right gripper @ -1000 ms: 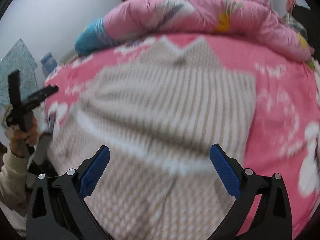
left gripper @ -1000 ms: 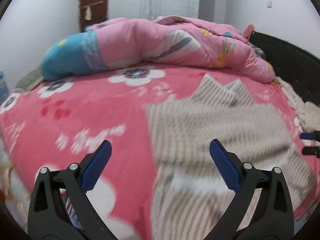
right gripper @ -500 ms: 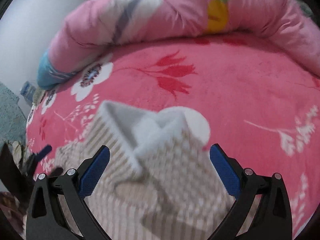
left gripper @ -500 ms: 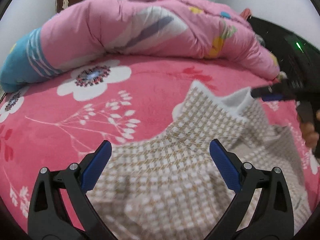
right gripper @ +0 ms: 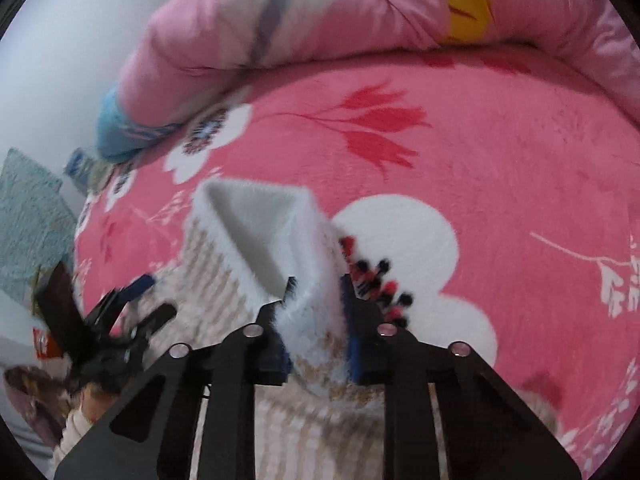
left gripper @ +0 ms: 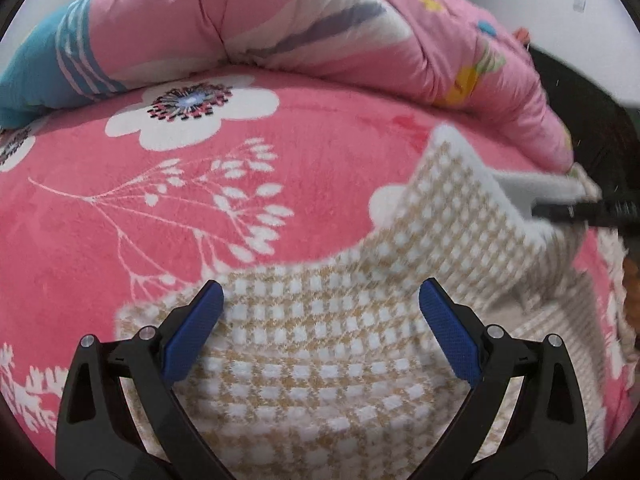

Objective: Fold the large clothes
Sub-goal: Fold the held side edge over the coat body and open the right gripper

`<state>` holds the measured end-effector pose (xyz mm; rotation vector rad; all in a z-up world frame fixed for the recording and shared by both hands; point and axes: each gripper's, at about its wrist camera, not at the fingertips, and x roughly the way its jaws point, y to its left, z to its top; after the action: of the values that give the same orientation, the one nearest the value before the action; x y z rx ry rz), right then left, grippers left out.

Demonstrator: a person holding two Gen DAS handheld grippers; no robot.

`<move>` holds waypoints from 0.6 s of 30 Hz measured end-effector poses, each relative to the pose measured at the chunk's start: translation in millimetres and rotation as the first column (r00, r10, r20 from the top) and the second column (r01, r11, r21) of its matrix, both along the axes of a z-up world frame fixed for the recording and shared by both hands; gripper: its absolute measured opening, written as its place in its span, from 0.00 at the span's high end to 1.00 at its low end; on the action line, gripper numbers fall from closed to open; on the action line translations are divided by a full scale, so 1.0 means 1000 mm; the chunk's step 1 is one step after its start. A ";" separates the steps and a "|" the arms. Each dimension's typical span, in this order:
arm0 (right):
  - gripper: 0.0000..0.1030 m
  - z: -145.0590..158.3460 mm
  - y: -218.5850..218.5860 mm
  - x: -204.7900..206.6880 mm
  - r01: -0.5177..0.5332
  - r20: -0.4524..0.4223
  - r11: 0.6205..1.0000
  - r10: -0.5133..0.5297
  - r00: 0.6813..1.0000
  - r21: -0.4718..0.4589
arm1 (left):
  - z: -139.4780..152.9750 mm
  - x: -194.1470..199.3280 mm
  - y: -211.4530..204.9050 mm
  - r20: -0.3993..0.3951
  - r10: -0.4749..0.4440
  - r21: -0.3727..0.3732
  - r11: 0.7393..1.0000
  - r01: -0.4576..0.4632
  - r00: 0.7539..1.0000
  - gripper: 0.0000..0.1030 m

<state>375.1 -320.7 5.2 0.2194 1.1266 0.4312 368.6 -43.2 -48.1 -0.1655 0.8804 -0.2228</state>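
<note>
In the right wrist view, the right gripper [right gripper: 316, 320] is seen closing on the checked garment's [right gripper: 304, 280] fleecy white edge. Only the left wrist view shows the left gripper [left gripper: 322, 320] spread wide above the cloth, nothing grasped.

White walls [right gripper: 60, 40] behind a bed with a pink flowered blanket [left gripper: 280, 152].

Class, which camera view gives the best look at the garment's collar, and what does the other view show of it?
The right wrist view: the collar sits centre frame, its white fleecy inside open, with the right gripper closing on its edge. The left wrist view shows the collar only at the far right, blurred, with the open left gripper above the checked cloth.
</note>
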 end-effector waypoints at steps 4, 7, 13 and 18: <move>0.83 0.018 0.012 -0.031 -0.097 0.068 0.995 0.098 0.993 -0.020 | 0.017 -0.007 0.014 0.048 0.027 -0.092 0.996 -0.022 0.998 0.08; 0.83 0.025 0.028 -0.063 -0.198 0.129 0.970 0.216 0.968 -0.144 | 0.036 -0.013 0.020 0.092 0.039 -0.146 0.989 -0.025 0.995 0.08; 0.83 0.005 0.059 -0.115 -0.314 0.150 0.846 0.411 0.899 -0.432 | 0.071 -0.013 0.016 0.178 0.066 -0.229 0.973 -0.024 0.982 0.08; 0.81 -0.014 0.060 -0.138 -0.340 0.125 0.774 0.469 0.874 -0.533 | 0.040 0.009 -0.031 -0.009 -0.046 -0.073 0.996 0.045 0.999 0.08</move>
<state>237.0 -260.7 -9.3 -0.5419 0.9916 0.5202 377.7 -73.8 -7.9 -0.2148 0.8874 -0.2972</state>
